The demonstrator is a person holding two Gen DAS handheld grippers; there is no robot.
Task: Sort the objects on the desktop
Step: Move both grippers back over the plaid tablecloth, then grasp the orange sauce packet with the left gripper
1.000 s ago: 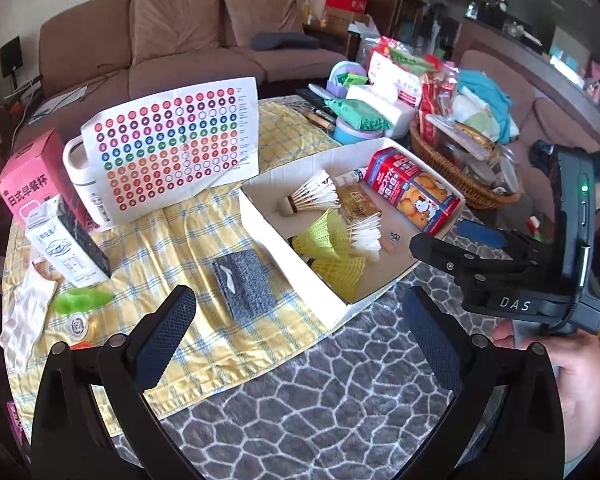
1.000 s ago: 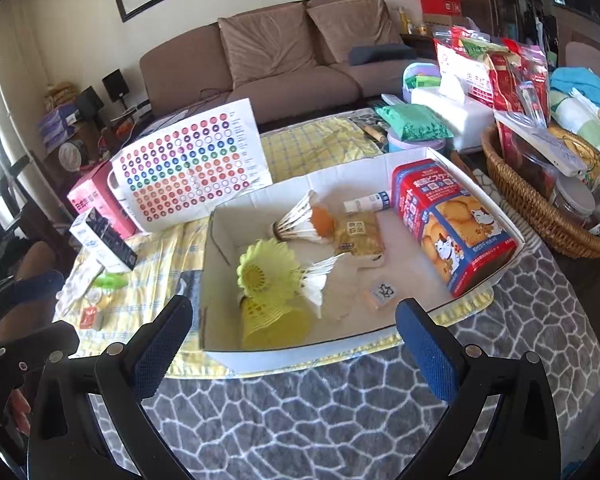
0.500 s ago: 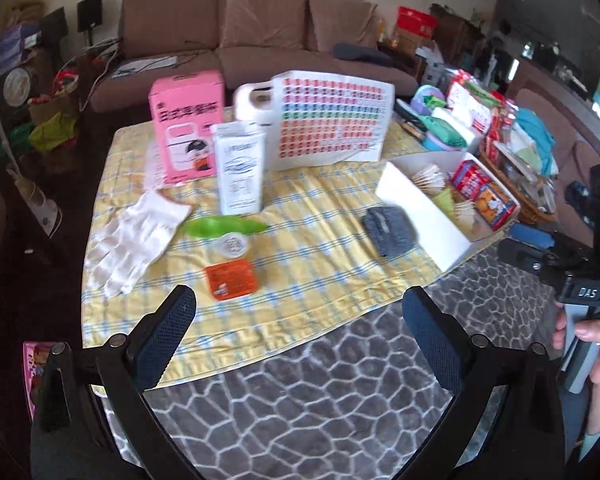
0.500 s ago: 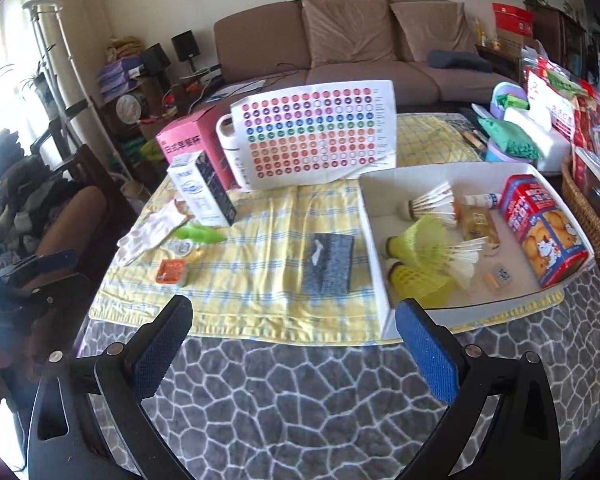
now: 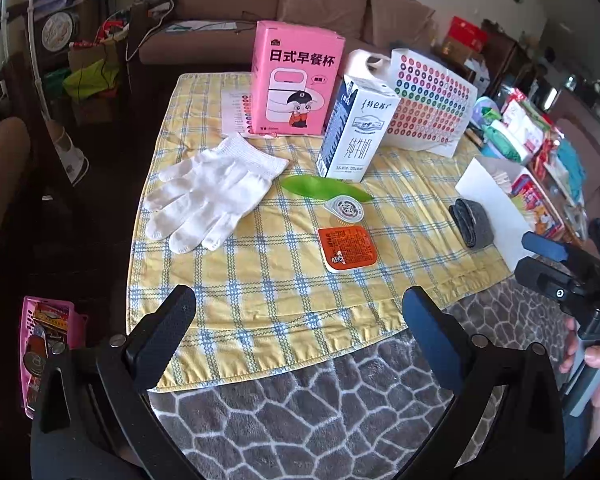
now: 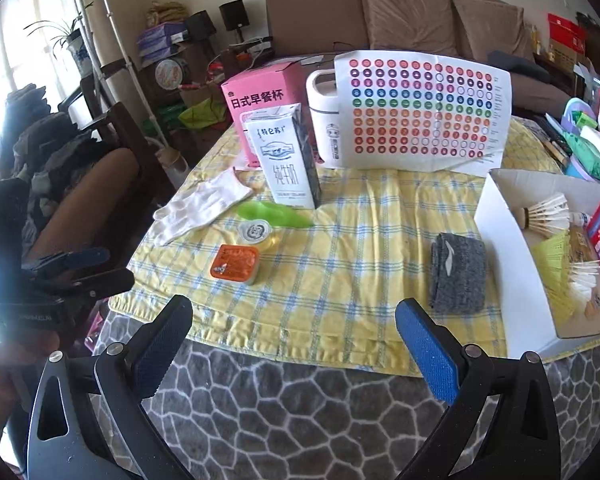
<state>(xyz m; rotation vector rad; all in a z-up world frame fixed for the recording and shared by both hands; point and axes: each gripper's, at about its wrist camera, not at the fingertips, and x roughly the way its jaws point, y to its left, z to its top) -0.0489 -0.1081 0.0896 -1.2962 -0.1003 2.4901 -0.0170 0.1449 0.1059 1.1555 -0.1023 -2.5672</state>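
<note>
Grippers, left (image 5: pixel 300 316) and right (image 6: pixel 294 322), hover spread and empty over the table edge. Unsorted glove (image 5: pixel 212 196), orange packet (image 5: pixel 347 249) and grey sock (image 6: pixel 458 278) await the white box (image 6: pixel 512 248), probably the sorting destination.

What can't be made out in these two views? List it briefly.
- White box: in the left wrist view its near wall hides most of its contents; in the right wrist view the frame edge cuts off its right end.
- White jug: the sticker sheet and milk carton cover part of it in both views.
- Orange packet: its print is too small to read.
- Pink basket: its contents are dim and cut off by the left gripper.
</note>
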